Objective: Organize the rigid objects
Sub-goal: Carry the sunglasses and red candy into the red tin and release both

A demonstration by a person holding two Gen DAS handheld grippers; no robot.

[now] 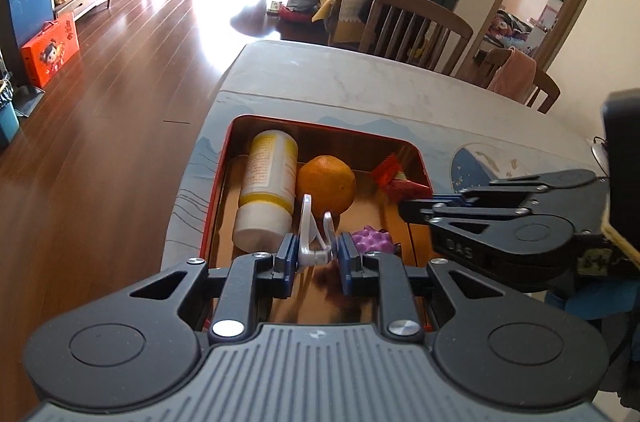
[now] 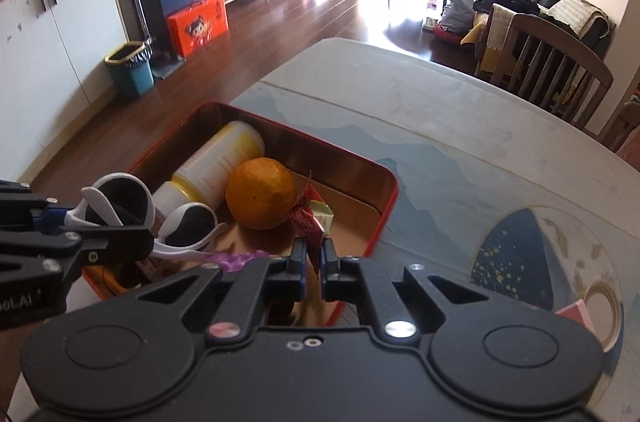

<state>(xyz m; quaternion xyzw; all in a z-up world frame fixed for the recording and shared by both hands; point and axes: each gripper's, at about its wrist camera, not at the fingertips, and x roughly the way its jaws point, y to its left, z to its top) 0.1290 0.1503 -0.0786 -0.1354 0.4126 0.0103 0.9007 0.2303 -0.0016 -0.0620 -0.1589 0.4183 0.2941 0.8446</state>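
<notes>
A red tin box (image 1: 224, 158) (image 2: 390, 206) sits on the table. In it lie a white-and-yellow bottle (image 1: 268, 186) (image 2: 212, 166), an orange (image 1: 326, 184) (image 2: 260, 192) and a purple bumpy toy (image 1: 372, 240) (image 2: 236, 258). My left gripper (image 1: 318, 256) is shut on white sunglasses (image 1: 314, 234) (image 2: 120, 206) over the box's near end. My right gripper (image 2: 314, 258) is shut on a red-wrapped candy (image 2: 310, 218) (image 1: 394, 178) over the box's right side; it enters the left wrist view (image 1: 408, 208) from the right.
The grey table (image 1: 360, 90) (image 2: 440, 126) has a printed blue design (image 2: 520, 262) at the right. Wooden chairs (image 1: 412, 26) (image 2: 548, 62) stand at the far edge. The box lies near the table's left edge, with wood floor (image 1: 100, 102) below.
</notes>
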